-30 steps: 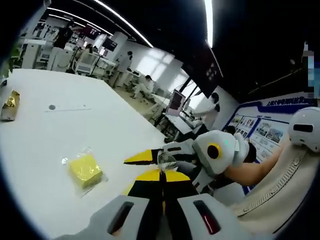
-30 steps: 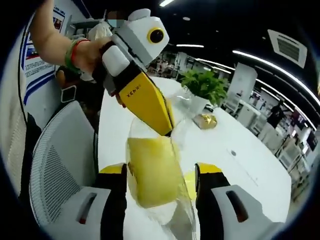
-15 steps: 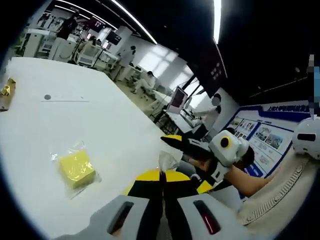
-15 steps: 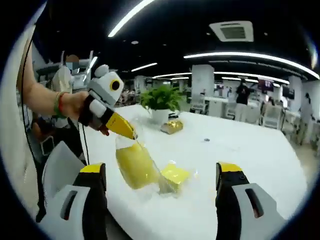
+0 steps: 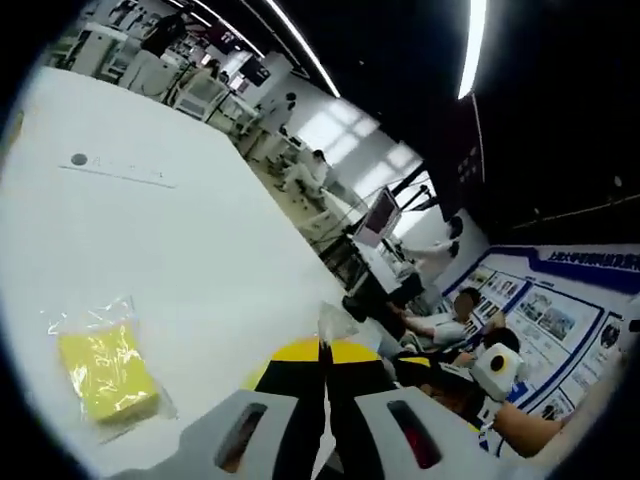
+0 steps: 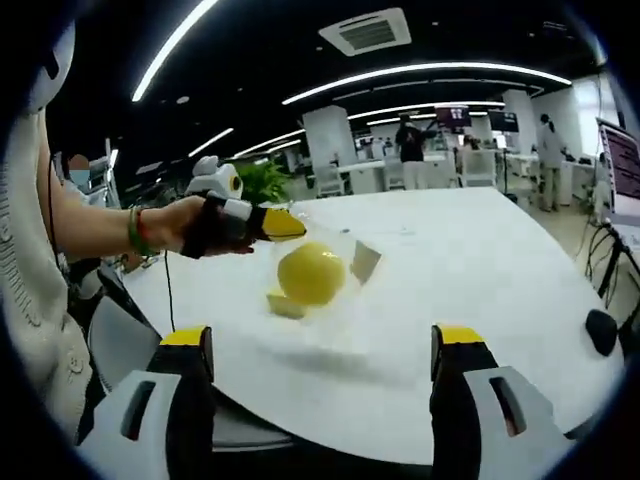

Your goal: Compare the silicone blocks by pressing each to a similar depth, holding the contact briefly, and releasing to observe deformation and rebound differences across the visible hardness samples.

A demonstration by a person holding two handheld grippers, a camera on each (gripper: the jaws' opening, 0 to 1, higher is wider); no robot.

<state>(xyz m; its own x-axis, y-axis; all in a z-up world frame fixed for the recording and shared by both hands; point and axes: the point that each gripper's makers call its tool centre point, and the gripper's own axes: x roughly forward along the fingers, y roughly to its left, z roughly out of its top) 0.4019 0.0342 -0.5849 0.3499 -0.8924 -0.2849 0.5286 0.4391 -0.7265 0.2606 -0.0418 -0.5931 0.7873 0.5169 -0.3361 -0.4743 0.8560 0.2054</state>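
My left hand-held gripper (image 5: 322, 372) has its jaws pressed together on the top edge of a clear plastic bag (image 5: 333, 322), a crumpled bit of which sticks up just beyond the tips. In the right gripper view that same left hand-held gripper (image 6: 285, 225) hangs out over the white worktop (image 6: 480, 260) in my hand (image 6: 195, 226), and the clear plastic bag (image 6: 335, 270) dangles from its yellow tips with a yellow silicone block (image 6: 310, 272) inside it, lifted clear of the surface. Just below and to the left of it, a paler yellow piece (image 6: 286, 304) shows at the bag's lower edge; I cannot tell whether it lies inside the bag.

My right hand-held gripper (image 6: 320, 350) is spread wide, its two jaws far apart at the bottom of its own view, touching nothing.

In the left gripper view a second yellow silicone block (image 5: 105, 372), in its own clear wrapper, lies flat on the worktop (image 5: 180, 230), well to the left of my jaws.
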